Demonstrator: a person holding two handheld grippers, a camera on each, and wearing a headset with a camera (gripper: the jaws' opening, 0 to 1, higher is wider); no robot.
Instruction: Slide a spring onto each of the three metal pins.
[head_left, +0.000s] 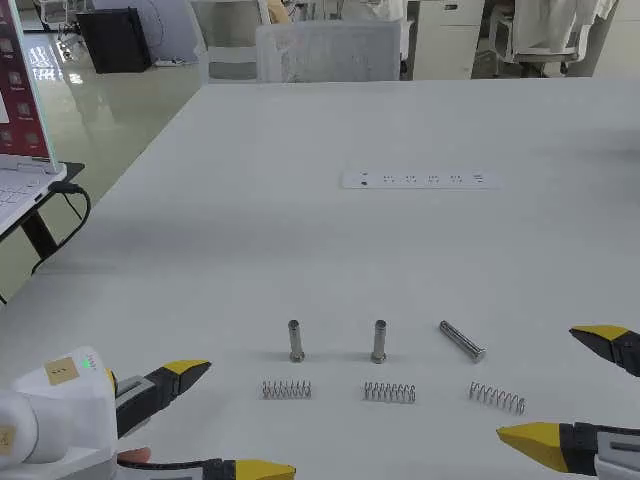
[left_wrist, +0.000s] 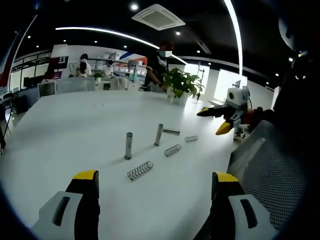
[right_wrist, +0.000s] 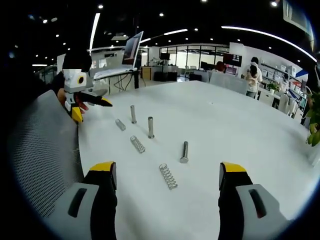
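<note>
Springs and pins lie on the white table (head_left: 300, 200), all out ahead of both pairs of jaws. The left gripper (head_left: 228, 418) has its yellow-tipped jaws spread wide with nothing between them. Just beyond their tips lies the left spring (head_left: 287, 389), and past it the left pin (head_left: 295, 340) stands upright. The right gripper (head_left: 555, 385) is likewise spread and empty (its own view looks out between the two jaws at bare tabletop). The right spring (head_left: 497, 397) lies just off its tips, toward the other gripper, and the right pin (head_left: 462, 340) lies on its side beyond that. Between the two grippers, the middle spring (head_left: 389, 392) lies in front of the upright middle pin (head_left: 379, 341). Each spring lies apart from its pin.
</note>
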